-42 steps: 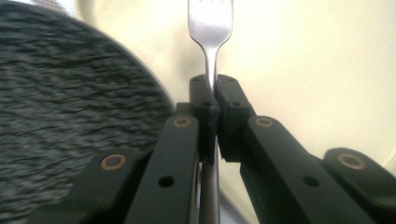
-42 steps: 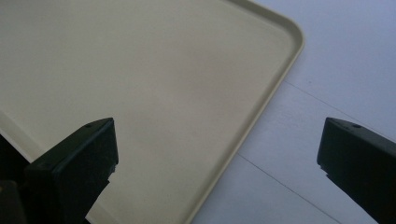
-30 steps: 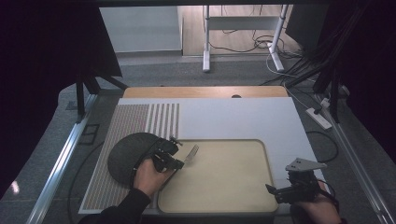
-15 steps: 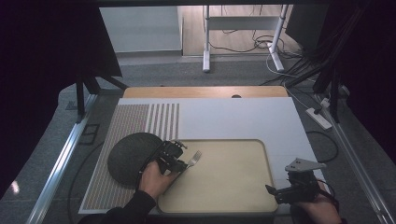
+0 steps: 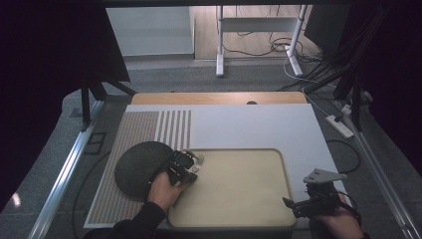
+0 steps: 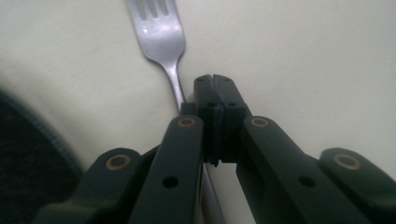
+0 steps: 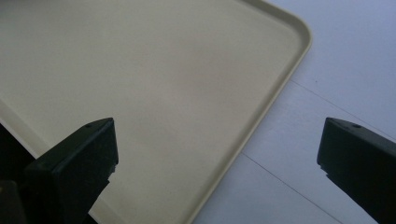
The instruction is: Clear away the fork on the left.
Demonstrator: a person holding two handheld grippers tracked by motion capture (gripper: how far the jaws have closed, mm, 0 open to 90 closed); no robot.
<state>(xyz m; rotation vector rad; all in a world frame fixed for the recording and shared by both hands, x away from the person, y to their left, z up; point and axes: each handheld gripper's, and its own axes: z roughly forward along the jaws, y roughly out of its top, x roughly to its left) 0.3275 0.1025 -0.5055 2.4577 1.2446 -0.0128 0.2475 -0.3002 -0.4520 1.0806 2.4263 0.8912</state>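
Steel fork [image 6: 161,35] lay on the beige tray [image 5: 259,199], near its left edge beside the dark mat [image 5: 137,167]. Left gripper [image 6: 215,81] was pressed together, apparently beside the handle rather than on it; lifting now would likely miss. Right gripper [image 7: 217,140] stood spread, idle.

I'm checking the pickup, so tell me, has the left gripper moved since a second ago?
Yes. In the high view the left gripper has slid slightly right, from the dark round mat onto the beige tray's left edge, shut beside the fork.
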